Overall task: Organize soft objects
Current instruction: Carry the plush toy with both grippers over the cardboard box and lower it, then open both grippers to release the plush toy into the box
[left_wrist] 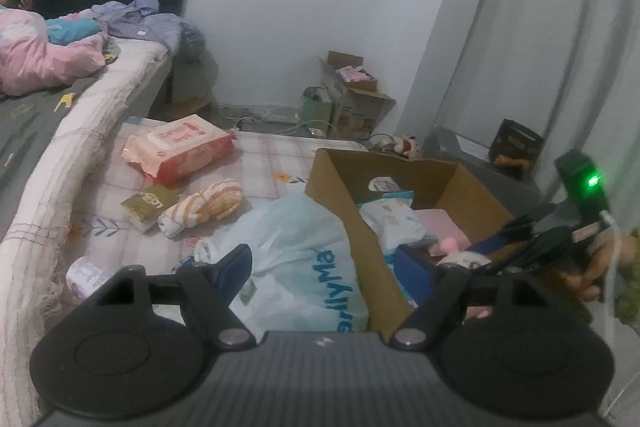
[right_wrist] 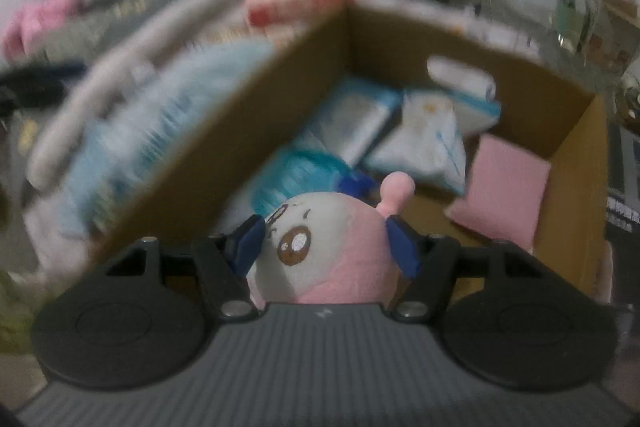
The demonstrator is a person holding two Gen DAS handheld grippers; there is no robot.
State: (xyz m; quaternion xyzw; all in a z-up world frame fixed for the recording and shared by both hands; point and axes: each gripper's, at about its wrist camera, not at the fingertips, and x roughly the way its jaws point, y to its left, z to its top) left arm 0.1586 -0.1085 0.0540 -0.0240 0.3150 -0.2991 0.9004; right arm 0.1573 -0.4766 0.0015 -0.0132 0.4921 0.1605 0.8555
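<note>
My right gripper [right_wrist: 326, 243] is shut on a pink and white plush toy [right_wrist: 320, 251] with a brown eye, held over the open cardboard box [right_wrist: 280, 99]. The box holds pale blue wipe packs [right_wrist: 424, 135] and a pink pad [right_wrist: 504, 187]. In the left wrist view the box [left_wrist: 340, 219] is at centre right, with the right gripper [left_wrist: 480, 251] and the plush [left_wrist: 460, 259] over its near corner. My left gripper [left_wrist: 324, 263] is open and empty above a light blue plastic bag [left_wrist: 296, 259]. A striped orange and white cloth bundle [left_wrist: 204, 207] lies on the mat.
A red wipes pack [left_wrist: 180, 147], a small olive packet [left_wrist: 148, 205] and a white roll [left_wrist: 86, 275] lie on the floor mat. The bed [left_wrist: 52, 131] with pink bedding runs along the left. Boxes [left_wrist: 352, 95] stand at the far wall. A curtain [left_wrist: 540, 47] hangs at right.
</note>
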